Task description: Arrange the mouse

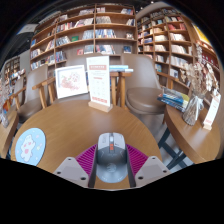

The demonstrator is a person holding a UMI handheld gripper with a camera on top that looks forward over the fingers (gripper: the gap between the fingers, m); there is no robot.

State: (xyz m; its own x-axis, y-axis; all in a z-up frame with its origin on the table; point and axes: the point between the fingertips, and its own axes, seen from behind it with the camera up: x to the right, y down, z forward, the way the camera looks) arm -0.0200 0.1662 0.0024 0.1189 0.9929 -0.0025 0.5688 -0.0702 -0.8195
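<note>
A grey mouse (111, 160) with a dark scroll wheel lies lengthwise between my two fingers, its nose pointing away from me. My gripper (111, 150) is shut on it, and the magenta pads (88, 156) press against both of its sides. Under and beyond the mouse spreads a round wooden table (70, 120). On that table, left of my fingers, lies a round light-blue mouse mat (30, 146). The rear of the mouse is hidden by the gripper body.
An upright sign stand (99, 82) and a framed picture (72, 80) stand at the table's far side. Wooden chairs (45, 90) sit behind them. A second table (195, 135) with books is at the right. Bookshelves (85, 30) line the back.
</note>
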